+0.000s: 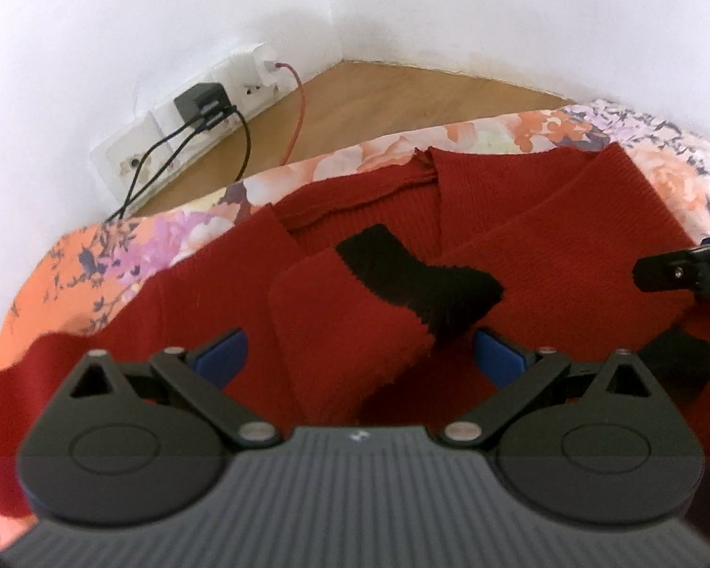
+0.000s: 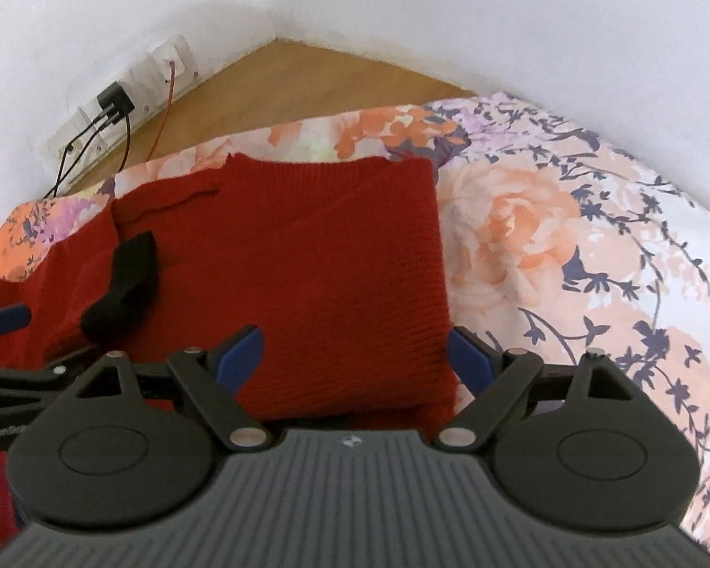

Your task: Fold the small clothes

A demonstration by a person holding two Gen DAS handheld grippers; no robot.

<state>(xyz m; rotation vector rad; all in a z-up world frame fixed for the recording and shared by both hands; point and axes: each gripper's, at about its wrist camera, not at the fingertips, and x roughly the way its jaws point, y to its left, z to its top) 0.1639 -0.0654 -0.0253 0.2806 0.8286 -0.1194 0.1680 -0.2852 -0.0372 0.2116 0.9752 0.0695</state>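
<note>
A: Start at your left gripper (image 1: 359,355). How does it stand?

B: Your left gripper stands wide, blue pads far apart, with nothing pinched. Between its fingers lies a folded sleeve (image 1: 350,326) of the red knit sweater (image 1: 535,236), and the sleeve's black cuff (image 1: 426,279) points toward the right finger.

A: And your right gripper (image 2: 356,355)?

B: Wide as well. Its blue pads (image 2: 241,350) straddle the near right edge of the folded sweater (image 2: 326,265); the knit sits in the gap, but the fingers are spread on either side of it and I see no clamping. In the left wrist view, the tip of your right gripper (image 1: 677,272) shows at the right edge, over the sweater.

A: Where does the sweater lie?

B: On the bed, on a floral bedsheet (image 2: 568,236) printed with peach roses and dark sprigs. The right half is folded in, with a straight edge against the sheet. The black cuff (image 2: 123,284) rests on the left half, and your left gripper's blue fingertip (image 2: 4,317) shows just left of it.

A: Beyond the bed?

B: A wooden floor (image 1: 402,94) runs to a white wall (image 1: 118,23). Low on that wall sits a socket strip with a black charger (image 1: 199,104); black cables and a red cable (image 1: 298,109) run down from it toward the bed.
</note>
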